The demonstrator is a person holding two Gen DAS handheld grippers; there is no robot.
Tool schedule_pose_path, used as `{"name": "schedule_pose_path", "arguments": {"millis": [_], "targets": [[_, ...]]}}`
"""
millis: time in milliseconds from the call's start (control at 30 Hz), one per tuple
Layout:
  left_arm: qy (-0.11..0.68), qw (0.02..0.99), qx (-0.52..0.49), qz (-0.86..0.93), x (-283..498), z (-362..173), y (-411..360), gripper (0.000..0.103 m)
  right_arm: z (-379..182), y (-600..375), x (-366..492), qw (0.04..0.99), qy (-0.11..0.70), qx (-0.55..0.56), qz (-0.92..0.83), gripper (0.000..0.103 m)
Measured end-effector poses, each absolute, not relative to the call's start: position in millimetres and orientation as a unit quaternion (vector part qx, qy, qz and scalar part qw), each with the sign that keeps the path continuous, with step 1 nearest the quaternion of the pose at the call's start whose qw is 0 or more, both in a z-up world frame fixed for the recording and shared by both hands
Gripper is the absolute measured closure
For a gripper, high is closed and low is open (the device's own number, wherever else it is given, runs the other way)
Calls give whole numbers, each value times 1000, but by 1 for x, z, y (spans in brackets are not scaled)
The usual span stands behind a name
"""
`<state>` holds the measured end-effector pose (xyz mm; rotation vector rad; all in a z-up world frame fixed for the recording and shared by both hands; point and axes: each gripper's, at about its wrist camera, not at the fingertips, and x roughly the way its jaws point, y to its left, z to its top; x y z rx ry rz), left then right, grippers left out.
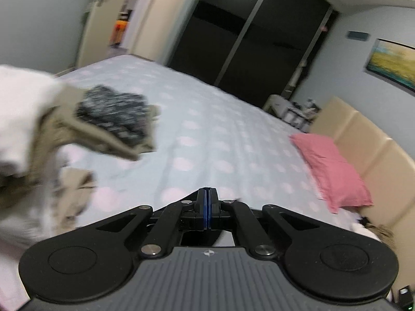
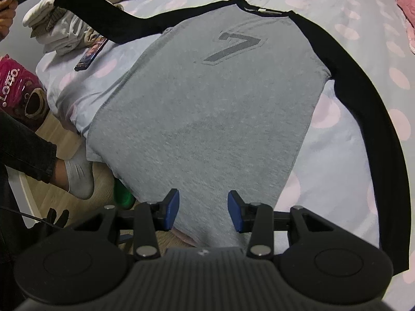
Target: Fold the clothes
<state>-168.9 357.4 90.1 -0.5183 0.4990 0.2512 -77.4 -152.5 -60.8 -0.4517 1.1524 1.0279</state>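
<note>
A grey shirt (image 2: 202,98) with black sleeves and a dark "7" lies flat on the dotted bedsheet (image 2: 324,134), its hem hanging over the bed's edge. My right gripper (image 2: 204,211) hovers open just above the hem, with nothing between its blue pads (image 2: 171,208). The shirt's left sleeve (image 2: 103,18) is raised off the bed toward the upper left, where a hand (image 2: 6,5) holds my left gripper. In the left wrist view the left gripper (image 1: 207,202) is shut, with black cloth showing just behind its fingers. The right sleeve (image 2: 368,108) lies stretched along the sheet.
A pile of folded and loose clothes (image 1: 114,121) (image 2: 62,31) sits near the bed's corner, with a dark flat packet (image 2: 90,54) beside it. A pink pillow (image 1: 334,171) lies by the beige headboard (image 1: 368,140). A socked foot (image 2: 79,173), green bottle (image 2: 124,197) and pink bag (image 2: 15,88) are on the floor.
</note>
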Motion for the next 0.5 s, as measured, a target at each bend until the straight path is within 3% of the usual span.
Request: {"name": "schedule_pose_path", "arguments": {"millis": [267, 500], "targets": [[240, 946, -217, 34, -95, 119, 265, 103, -46, -170, -81, 711, 490, -197, 464, 58], [279, 941, -188, -36, -49, 107, 185, 103, -33, -181, -82, 723, 468, -199, 467, 58]]}}
